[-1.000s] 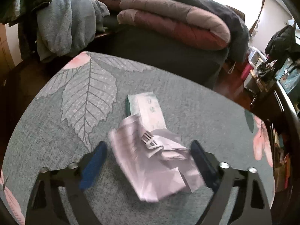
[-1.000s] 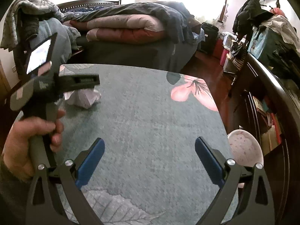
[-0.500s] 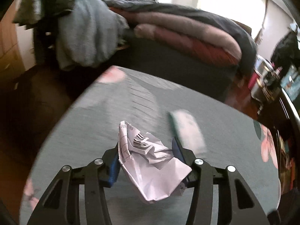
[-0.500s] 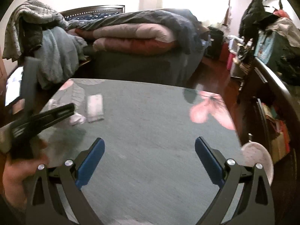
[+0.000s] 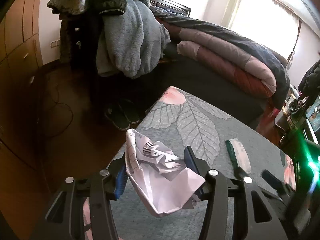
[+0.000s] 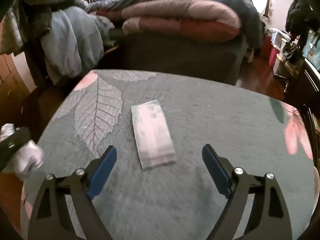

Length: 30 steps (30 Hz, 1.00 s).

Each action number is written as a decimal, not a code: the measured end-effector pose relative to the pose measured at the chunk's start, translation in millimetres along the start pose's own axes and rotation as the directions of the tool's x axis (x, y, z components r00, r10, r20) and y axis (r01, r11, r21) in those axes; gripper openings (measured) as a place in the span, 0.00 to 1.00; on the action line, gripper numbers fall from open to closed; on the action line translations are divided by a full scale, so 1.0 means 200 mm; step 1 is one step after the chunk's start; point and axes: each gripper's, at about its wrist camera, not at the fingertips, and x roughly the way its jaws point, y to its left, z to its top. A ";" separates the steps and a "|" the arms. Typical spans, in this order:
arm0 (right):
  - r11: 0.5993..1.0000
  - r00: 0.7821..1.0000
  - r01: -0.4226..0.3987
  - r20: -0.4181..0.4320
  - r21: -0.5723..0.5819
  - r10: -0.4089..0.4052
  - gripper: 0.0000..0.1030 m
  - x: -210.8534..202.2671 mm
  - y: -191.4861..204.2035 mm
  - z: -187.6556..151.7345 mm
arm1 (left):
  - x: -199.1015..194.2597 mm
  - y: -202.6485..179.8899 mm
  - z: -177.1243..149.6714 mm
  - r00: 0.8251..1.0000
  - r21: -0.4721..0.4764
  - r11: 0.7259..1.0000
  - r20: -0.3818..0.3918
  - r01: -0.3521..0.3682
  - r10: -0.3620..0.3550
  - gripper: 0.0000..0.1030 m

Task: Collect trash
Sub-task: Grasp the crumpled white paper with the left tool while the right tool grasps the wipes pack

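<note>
The left gripper (image 5: 157,166) is clamped on a crumpled sheet of paper (image 5: 160,178), its blue pads pressing the wad from both sides. The paper is white, printed with a barcode and faint ruled lines, and it bulges up and forward out of the jaws, hanging above the edge of the rug (image 5: 200,124) where the grey pile meets the dark wooden floor (image 5: 60,140).

The right gripper (image 6: 159,167) has its jaws wide apart, though they have just been closing a little, and nothing sits between the pads. It hangs above the rug with a flat packet (image 6: 153,135) lying just ahead of the fingertips, between them in line but not touched. The packet is pale, pinkish white with a greenish end, and lies lengthwise on the plain part of the rug beside the big leaf pattern (image 6: 100,116).

No bin, bag or other container appears in either view.

The left wrist view shows a pair of dark slippers (image 5: 122,114) on the floor beside the rug's corner, and the packet only edge-on at the right. The right wrist view shows the packet's full face, and at its left edge a blurred part of the other gripper with the white paper. Both views take in the bed (image 6: 180,16) piled with folded quilts.
</note>
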 end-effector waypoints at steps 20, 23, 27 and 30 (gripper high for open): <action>1.000 1.000 -0.014 0.027 -0.017 0.014 0.40 -0.13 -0.04 -0.06 | -0.07 0.01 -0.04 1.000 -0.003 1.000 -0.007 0.007 -0.007 0.51; 1.000 0.999 -0.021 0.030 0.017 0.020 0.41 -0.23 -0.13 -0.12 | -0.11 -0.02 -0.06 1.000 0.004 1.000 -0.009 0.010 -0.010 0.51; 0.997 0.999 -0.031 0.032 0.070 0.029 0.41 -0.37 -0.28 -0.22 | -0.17 -0.10 -0.10 1.000 0.029 0.999 -0.006 0.027 -0.027 0.51; 0.994 0.999 -0.023 0.044 0.104 0.018 0.41 -0.47 -0.38 -0.30 | -0.22 -0.18 -0.14 0.999 0.055 0.997 -0.007 0.048 -0.047 0.51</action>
